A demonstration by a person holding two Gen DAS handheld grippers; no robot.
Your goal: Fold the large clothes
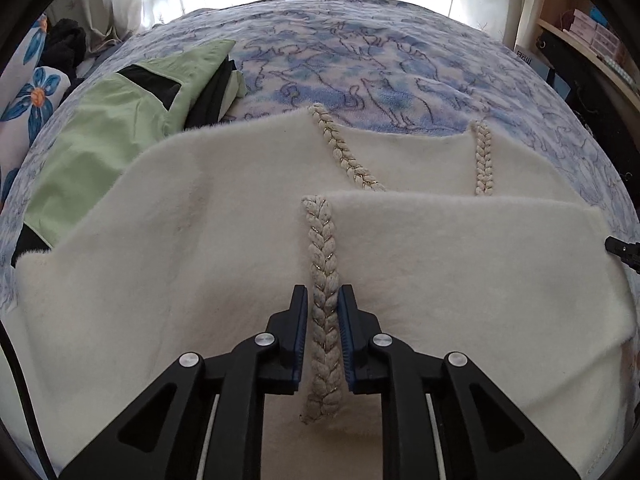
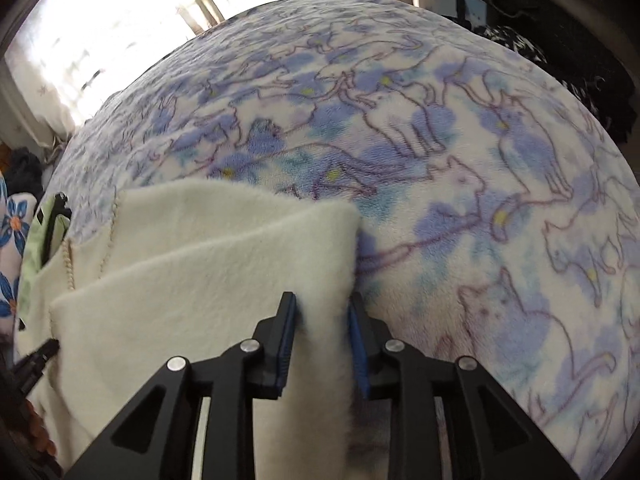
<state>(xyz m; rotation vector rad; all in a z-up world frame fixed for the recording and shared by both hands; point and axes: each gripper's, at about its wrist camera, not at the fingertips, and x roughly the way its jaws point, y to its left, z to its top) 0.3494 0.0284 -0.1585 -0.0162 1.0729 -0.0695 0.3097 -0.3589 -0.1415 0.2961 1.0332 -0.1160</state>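
A cream fuzzy garment [image 1: 200, 264] with braided trim [image 1: 323, 264] lies spread on the bed. Its right panel [image 1: 460, 264] is folded over the body. My left gripper [image 1: 323, 300] has its jaws closed around the braided trim at the panel's edge. In the right wrist view the same cream garment [image 2: 208, 264] fills the lower left. My right gripper [image 2: 323, 308] has its jaws closed on the garment's right edge. The tip of the right gripper shows at the far right of the left wrist view [image 1: 624, 250].
The bed is covered by a blue and white cat-print blanket [image 1: 400, 64]. A light green and black folded garment [image 1: 132, 120] lies at the left, beside a flower-print pillow [image 1: 28, 96]. Curtains stand behind the bed and shelves [image 1: 592, 40] at the right.
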